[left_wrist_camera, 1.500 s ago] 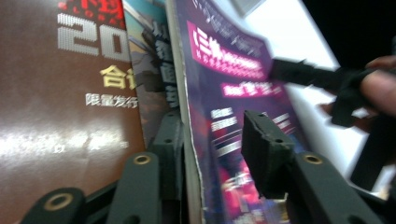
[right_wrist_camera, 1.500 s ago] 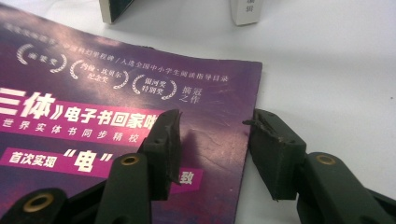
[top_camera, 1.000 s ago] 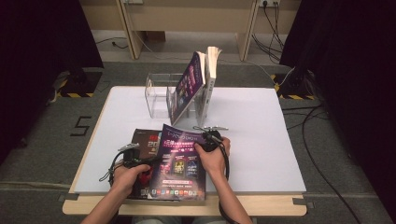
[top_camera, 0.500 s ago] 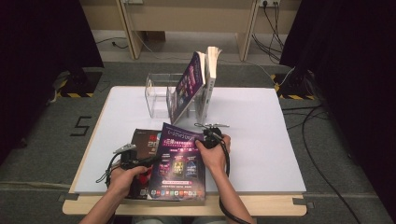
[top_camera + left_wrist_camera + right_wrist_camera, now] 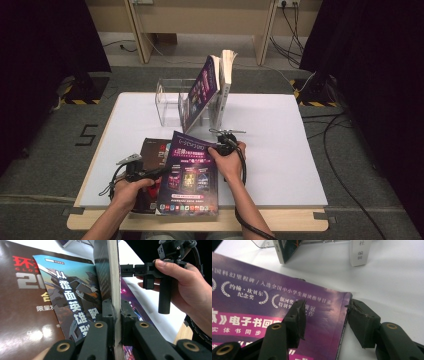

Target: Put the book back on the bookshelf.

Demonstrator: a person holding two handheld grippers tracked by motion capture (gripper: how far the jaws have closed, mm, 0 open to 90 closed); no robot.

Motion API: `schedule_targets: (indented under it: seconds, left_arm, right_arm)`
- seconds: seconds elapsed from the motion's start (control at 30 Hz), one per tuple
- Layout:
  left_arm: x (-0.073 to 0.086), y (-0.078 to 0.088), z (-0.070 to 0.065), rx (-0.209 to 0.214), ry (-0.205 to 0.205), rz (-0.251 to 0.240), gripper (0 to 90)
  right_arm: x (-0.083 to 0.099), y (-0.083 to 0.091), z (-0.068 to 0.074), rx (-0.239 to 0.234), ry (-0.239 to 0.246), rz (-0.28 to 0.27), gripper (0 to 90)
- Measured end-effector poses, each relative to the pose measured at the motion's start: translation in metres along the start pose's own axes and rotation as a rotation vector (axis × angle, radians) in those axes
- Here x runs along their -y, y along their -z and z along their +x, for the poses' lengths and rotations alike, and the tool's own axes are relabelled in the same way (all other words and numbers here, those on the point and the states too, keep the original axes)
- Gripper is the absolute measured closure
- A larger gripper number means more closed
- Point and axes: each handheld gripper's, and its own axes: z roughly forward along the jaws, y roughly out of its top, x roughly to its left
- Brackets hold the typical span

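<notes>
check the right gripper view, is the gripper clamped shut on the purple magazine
No: the right gripper stands open, one pad over the purple magazine cover, the other just past its edge.

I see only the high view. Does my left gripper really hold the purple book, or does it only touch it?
Observer: It holds it. In the left gripper view the left gripper is shut on the edge of the purple book.
Operator: And the right gripper?
Observer: The right gripper is open; its jaws have just been opening. One jaw is over the cover and the other is past the book's side edge, and neither presses on it.
Operator: Is something under the book?
Observer: Yes, a blue cover with a robot drawing lies on the dark magazine.
</notes>
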Motion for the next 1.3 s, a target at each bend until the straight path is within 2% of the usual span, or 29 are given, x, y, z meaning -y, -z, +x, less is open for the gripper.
schedule_targets:
  seconds: [0.17,0.4,0.47,0.53,0.67,0.83,0.97,1.17,1.3]
  left_arm:
    - [0.004,0.000,0.008,-0.005,0.035,0.001,84.4]
    - [0.008,0.001,0.016,-0.052,0.075,0.016,84.3]
    - [0.009,0.000,0.019,-0.053,0.092,0.021,84.3]
    - [0.009,0.000,0.019,-0.062,0.089,0.023,84.2]
    - [0.010,-0.001,0.022,-0.058,0.115,0.025,84.2]
    - [0.010,-0.002,0.020,-0.070,0.109,0.028,84.2]
    - [0.010,-0.002,0.020,-0.078,0.105,0.034,84.2]
    - [0.009,-0.002,0.020,-0.080,0.106,0.043,84.1]
    - [0.009,-0.002,0.020,-0.083,0.104,0.043,84.1]
  right_arm:
    - [-0.001,-0.002,-0.001,-0.011,-0.005,0.001,47.7]
    - [-0.001,-0.002,-0.002,-0.019,-0.002,0.004,49.2]
    - [-0.002,-0.002,-0.002,-0.030,-0.010,0.011,49.8]
    - [-0.002,-0.002,-0.002,-0.045,-0.008,0.011,49.9]
    - [-0.001,-0.002,-0.001,-0.042,-0.023,0.011,50.5]
    - [-0.002,-0.003,0.000,-0.029,-0.030,0.017,52.5]
    - [-0.003,-0.002,-0.001,0.001,-0.049,0.030,63.8]
    - [-0.006,-0.003,0.000,0.018,-0.049,0.052,66.3]
    - [-0.006,-0.002,-0.003,0.011,-0.061,0.053,69.9]
